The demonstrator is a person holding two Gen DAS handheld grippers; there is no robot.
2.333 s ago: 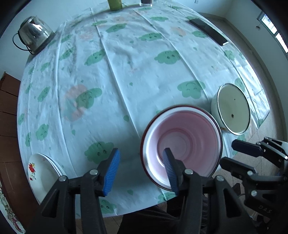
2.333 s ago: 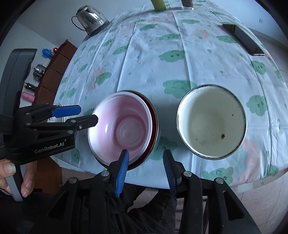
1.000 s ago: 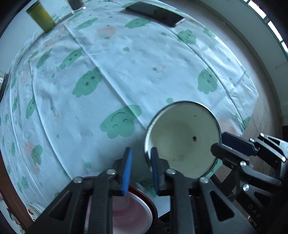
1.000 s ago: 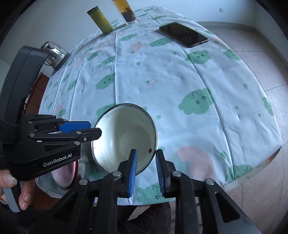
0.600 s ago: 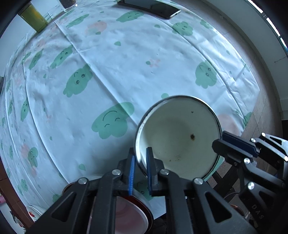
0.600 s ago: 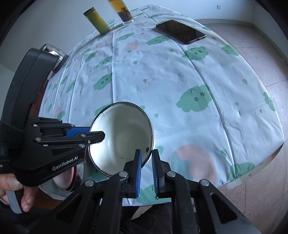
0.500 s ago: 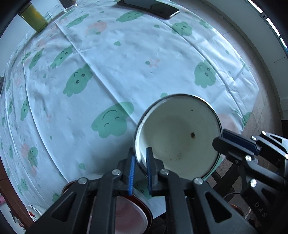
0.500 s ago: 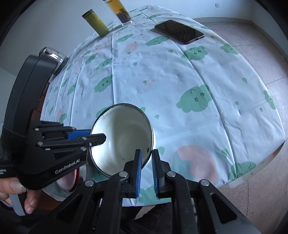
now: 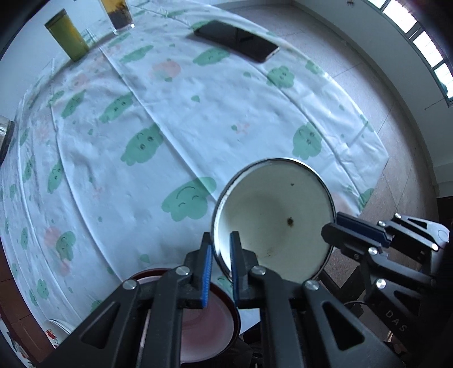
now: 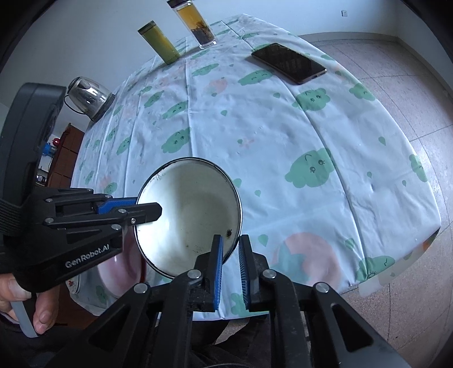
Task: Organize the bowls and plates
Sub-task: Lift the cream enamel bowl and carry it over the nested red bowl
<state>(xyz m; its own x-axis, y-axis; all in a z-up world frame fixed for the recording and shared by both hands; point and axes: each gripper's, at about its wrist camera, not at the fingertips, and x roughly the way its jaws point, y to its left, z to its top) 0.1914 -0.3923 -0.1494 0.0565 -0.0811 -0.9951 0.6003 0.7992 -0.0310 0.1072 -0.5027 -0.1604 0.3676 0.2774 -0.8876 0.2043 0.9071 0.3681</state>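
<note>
Cream enamel bowl (image 9: 273, 218) hangs tilted above the near table edge, beside the pink bowl (image 9: 203, 328). Left gripper (image 9: 219, 266), pointing straight down, pinches its left rim; right gripper (image 10: 230, 264), angled steeply down, has just closed onto the right rim. "GenRobot.AI" marks the left gripper's body.

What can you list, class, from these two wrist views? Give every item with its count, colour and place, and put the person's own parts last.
Enamel bowl: one, cream, dark rim, gripped at both edges.
Pink bowl: one, red rim, near table edge.
Plate: one, white with red flower, table edge, mostly hidden.
Phone: one, black, far right.
Green bottle: one, far end.
Tea bottle: one, amber, far end.
Kettle: one, glass, far left.
Tablecloth: one, white, green clouds.
Left gripper: black, blue pads, jaws shut on bowl rim.
Right gripper: same, on opposite rim.
Hand: one, holding left gripper.
</note>
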